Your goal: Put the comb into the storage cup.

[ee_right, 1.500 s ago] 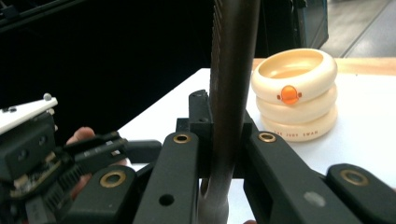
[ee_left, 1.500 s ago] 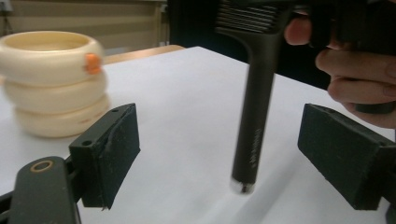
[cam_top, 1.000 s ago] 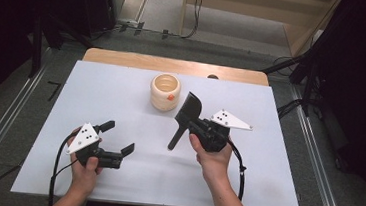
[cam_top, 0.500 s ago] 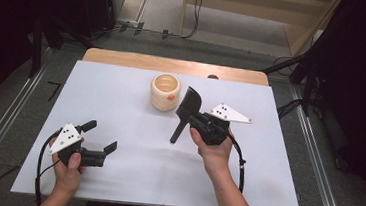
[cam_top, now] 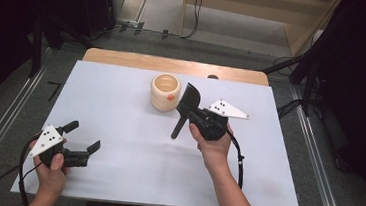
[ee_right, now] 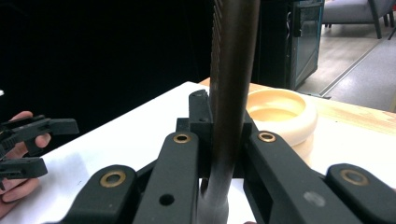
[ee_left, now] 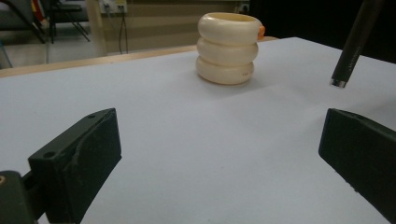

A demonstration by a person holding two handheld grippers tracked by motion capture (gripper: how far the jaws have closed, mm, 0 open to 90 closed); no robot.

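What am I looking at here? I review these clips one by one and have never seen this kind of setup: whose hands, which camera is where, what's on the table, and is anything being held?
A person sits at a white table and holds a hand-operated gripper with two black jaws in each hand; there is no robot arm. The high view looks down from above the person. Each of the other two pictures comes from a camera riding on one gripper, looking along its jaws.

On the table stands a cream ribbed holder with a small orange mark on its rim. The right gripper is shut on a black spatula, gripping its handle, with the blade up beside the holder and the handle's end pointing down toward the table. The left gripper is open and holds nothing, near the table's front left.
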